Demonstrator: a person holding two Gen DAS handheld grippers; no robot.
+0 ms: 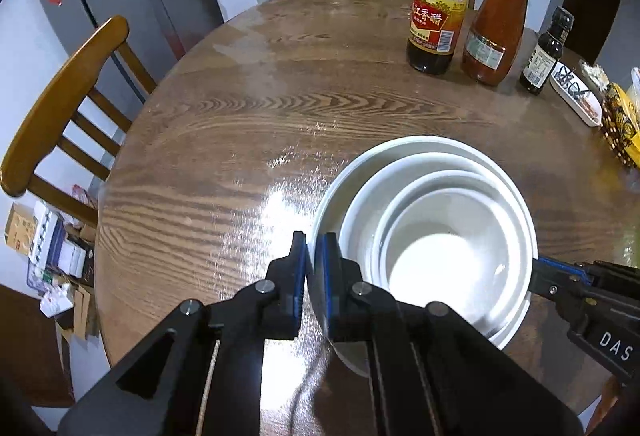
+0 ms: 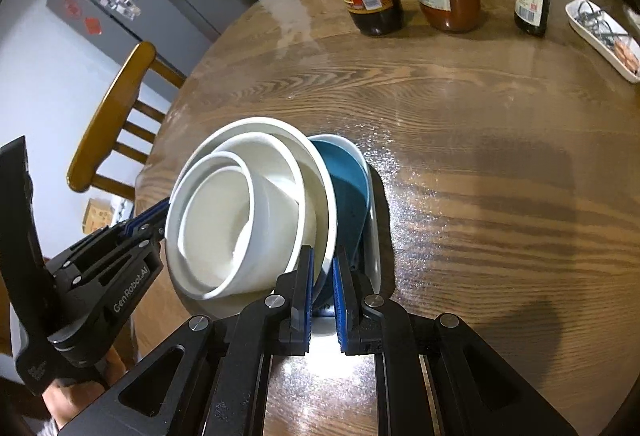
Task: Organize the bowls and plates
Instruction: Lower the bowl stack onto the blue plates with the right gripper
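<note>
A stack of nested dishes sits over the round wooden surface (image 1: 240,108), held from both sides. The largest white bowl (image 1: 404,156) carries a middle white bowl (image 1: 368,204) inside it, and a small white bowl (image 1: 448,248) lies in that one; the small bowl looks empty. In the right wrist view the stack tilts, and under the white bowls there is a blue bowl (image 2: 344,176) resting in a shallow white plate (image 2: 374,236).

The left gripper (image 1: 311,276) is clamped tight on the near rim of the largest white bowl, one pad outside the wall and one inside. The right gripper (image 2: 322,288) is closed as far as it goes on the stacked rims at the other side, its blue pads pinching the edge where the blue bowl and the largest white bowl meet; exactly which rims are between the pads is hard to tell.

At the far side of the surface stand three bottles. A tall vinegar bottle (image 1: 436,20) holds a little dark liquid and has a yellow and red label with Chinese characters and a barcode. Just beside it a jar of red sauce (image 1: 496,32) wears a black lid. A small dark bottle (image 1: 546,56) with a white label stands near that. A long white dish (image 2: 604,36) holds small odds and ends that are too small to make out.

The right gripper's body reads "DAS" in the left view; the left gripper's body reads "GenRobot.AI" in the right view.
</note>
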